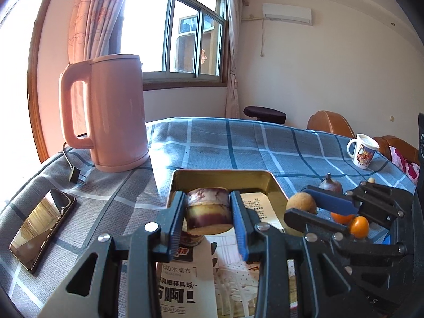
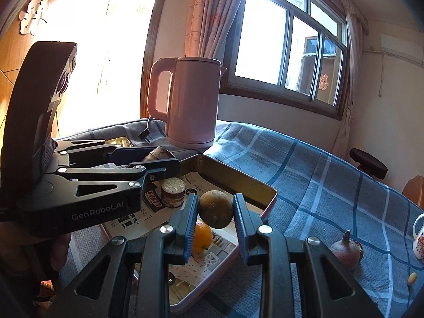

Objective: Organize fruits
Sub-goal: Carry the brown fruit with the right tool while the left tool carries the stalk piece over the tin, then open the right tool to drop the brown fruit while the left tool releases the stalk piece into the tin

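My left gripper [image 1: 208,212] is shut on a purple-and-cream sugarcane piece [image 1: 208,209] and holds it above the gold tin tray [image 1: 222,176]. My right gripper [image 2: 215,212] is shut on a round brown fruit [image 2: 216,209] over the same tray [image 2: 238,177]; it shows at the right of the left wrist view [image 1: 302,203]. In the tray lie another sugarcane piece [image 2: 173,192] and an orange [image 2: 202,235] on printed paper. A dark purple mangosteen [image 2: 345,250] lies on the cloth right of the tray. Two small orange fruits [image 1: 359,226] show behind the right gripper.
A pink kettle [image 1: 111,111] with its cord stands at the back left of the plaid-clothed table [image 1: 265,143]. A phone [image 1: 42,228] lies at the left edge. A white printed mug [image 1: 363,149] stands at the far right. A small yellow fruit [image 2: 411,278] lies near the mangosteen.
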`<state>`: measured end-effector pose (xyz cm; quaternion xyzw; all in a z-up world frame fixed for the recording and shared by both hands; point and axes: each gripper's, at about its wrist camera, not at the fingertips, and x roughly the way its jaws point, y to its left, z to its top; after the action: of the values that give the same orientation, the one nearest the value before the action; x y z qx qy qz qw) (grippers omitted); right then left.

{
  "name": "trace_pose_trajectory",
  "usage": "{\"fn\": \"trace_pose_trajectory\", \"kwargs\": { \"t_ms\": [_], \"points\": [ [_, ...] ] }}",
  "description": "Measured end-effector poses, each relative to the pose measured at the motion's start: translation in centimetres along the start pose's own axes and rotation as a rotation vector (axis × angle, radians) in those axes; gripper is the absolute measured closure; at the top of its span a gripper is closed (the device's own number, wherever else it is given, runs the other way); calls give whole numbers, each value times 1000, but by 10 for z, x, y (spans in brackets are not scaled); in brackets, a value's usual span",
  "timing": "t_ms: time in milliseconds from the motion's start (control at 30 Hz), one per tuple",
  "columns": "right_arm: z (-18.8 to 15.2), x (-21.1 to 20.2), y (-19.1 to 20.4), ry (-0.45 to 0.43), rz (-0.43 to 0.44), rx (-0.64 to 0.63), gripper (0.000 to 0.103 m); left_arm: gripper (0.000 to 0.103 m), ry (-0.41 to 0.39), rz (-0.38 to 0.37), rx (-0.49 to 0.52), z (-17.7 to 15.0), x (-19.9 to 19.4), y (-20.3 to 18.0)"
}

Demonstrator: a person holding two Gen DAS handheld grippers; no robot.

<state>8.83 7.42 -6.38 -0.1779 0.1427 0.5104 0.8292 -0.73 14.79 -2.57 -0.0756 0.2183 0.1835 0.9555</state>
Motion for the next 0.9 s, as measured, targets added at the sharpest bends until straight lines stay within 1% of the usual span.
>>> {"fn": "trace_pose_trajectory", "kwargs": {
  "t_ms": [367,567,900],
  "points": [
    [2,11,2,47,16,-7,74,67,34,20,13,0,4,0],
    [3,18,4,76,27,-20,74,67,52,19,21,-1,7,-1],
    [2,26,11,125,14,-44,74,67,78,16,22,-2,10,0]
  ]
}}
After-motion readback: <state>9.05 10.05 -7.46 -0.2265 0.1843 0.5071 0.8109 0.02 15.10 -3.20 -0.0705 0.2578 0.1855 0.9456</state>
